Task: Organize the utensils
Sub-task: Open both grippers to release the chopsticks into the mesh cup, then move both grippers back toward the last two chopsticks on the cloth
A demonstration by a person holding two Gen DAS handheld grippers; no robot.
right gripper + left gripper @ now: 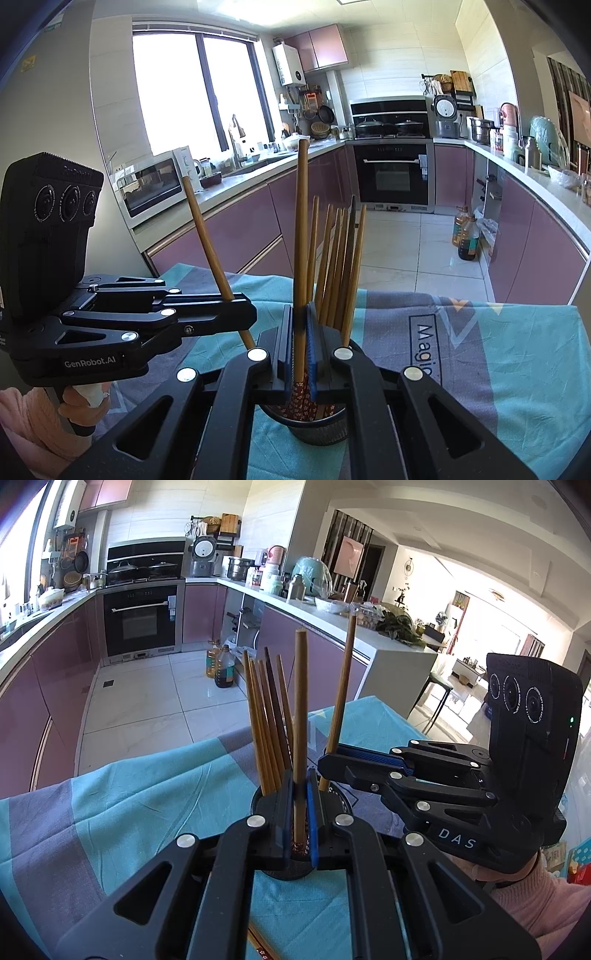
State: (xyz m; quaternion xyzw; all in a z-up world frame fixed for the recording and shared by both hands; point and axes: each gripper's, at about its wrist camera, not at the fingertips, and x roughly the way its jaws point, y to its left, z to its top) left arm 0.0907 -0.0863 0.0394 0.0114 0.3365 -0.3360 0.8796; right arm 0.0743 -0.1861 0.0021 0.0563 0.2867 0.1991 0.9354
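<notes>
While both grippers are clamping a chopstick each, left gripper (297,794) and right gripper (300,325) are poising them over the holder (317,424); next, I'd judge, fingers part above it.

A round black mesh utensil holder (317,424) stands on the teal-and-grey patterned cloth (517,369) covering the table, with a cluster of long brown wooden chopsticks (340,273) upright inside it. The left gripper (298,812) and the right gripper (300,343) meet above the holder's rim from opposite sides — each clamps a single brown wooden chopstick. The left gripper's chopstick (300,716) stands just beside the cluster, the right gripper's chopstick (341,690) next to it, on the side away from the cluster. Another patterned chopstick (264,947) lies flat on the cloth under the left gripper. Behind the table, two plastic oil bottles (466,232) sit on the tiled floor — near the counter cabinets.
</notes>
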